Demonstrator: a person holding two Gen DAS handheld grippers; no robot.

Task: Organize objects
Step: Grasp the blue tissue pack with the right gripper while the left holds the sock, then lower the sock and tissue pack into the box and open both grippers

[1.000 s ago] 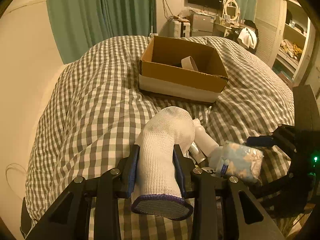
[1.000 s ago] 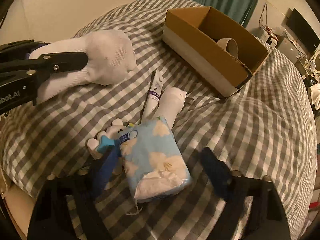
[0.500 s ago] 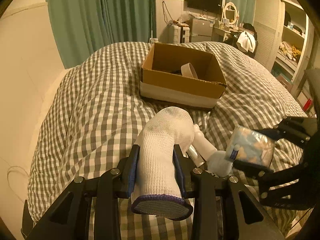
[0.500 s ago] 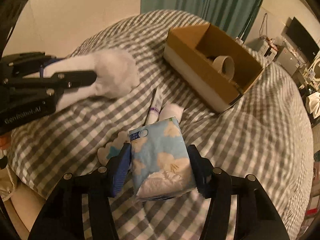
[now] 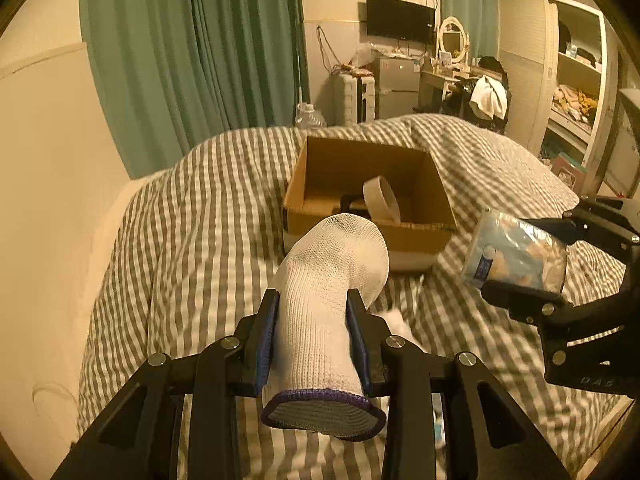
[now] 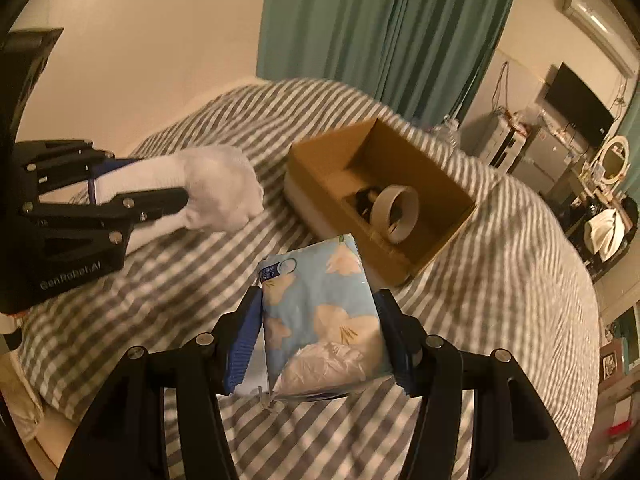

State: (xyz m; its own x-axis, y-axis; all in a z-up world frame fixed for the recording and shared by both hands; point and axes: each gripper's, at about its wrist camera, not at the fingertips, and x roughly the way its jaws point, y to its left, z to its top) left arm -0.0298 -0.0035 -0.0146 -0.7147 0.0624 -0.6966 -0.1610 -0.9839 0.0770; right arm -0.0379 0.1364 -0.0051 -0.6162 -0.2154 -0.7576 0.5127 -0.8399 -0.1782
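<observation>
Tissue pack, soft blue plastic with cream leaf print (image 6: 324, 312): light, squashy, slippery; right gripper (image 6: 320, 336) jaws just clenched across its middle, above bed. Left gripper (image 5: 312, 336) jaws clamp limp white knitted sock (image 5: 324, 300).

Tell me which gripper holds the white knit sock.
The left gripper clamps the white knit sock; the right gripper holds a blue flower-printed tissue pack instead.

box (image 5: 362, 222) on bed (image 5: 192, 216), tape roll (image 5: 382, 199) inside; sock (image 5: 324, 304) left of tissue pack (image 5: 516, 254), both nearer than box.
</observation>
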